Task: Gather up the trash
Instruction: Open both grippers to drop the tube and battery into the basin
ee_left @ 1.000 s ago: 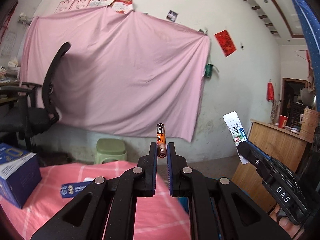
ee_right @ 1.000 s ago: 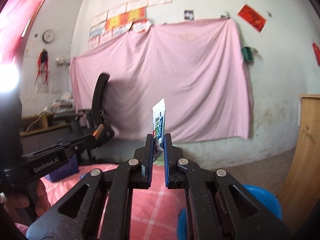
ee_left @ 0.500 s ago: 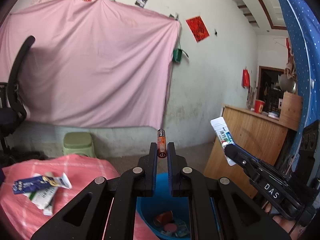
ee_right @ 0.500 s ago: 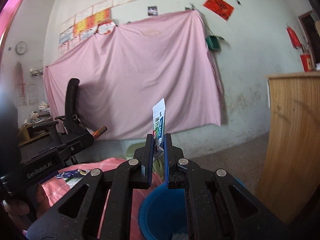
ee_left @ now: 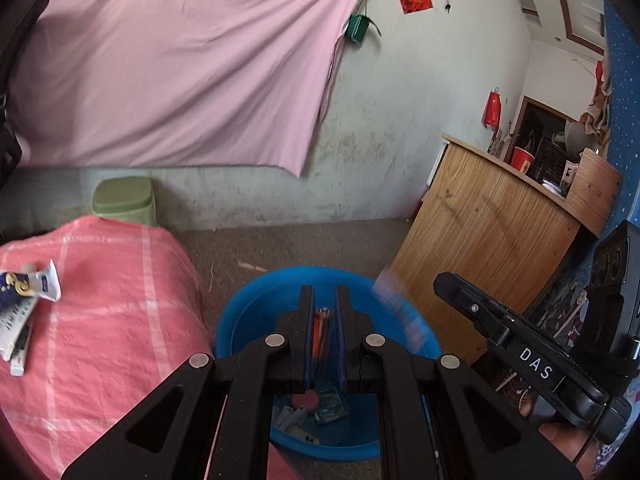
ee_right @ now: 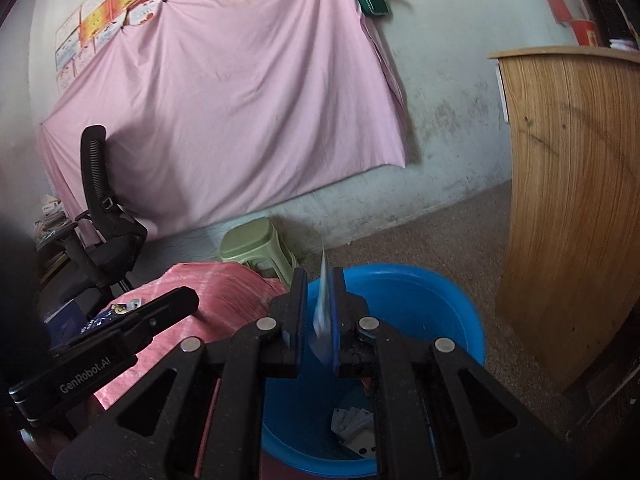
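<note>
Holding both claws over the blue basin (ee_left: 256, 308), I have the orange battery (ee_left: 322, 332) pinched in my nearly shut left gripper (ee_left: 322, 340), its long axis running along the fingers and the basin's trash straight below. My right gripper (ee_right: 318, 320), just beside it and equally near the basin, grips a blurred white-and-blue wrapper (ee_right: 322, 308) standing on edge. Its side reads "DAS", the left one's "GenRobot.AI"; the wrapper's print is unreadable.

A lived-in home room: pink sheet (ee_left: 180, 64) pinned on the wall, wooden counter (ee_left: 492, 232), plastic stool (ee_right: 256, 248).
</note>
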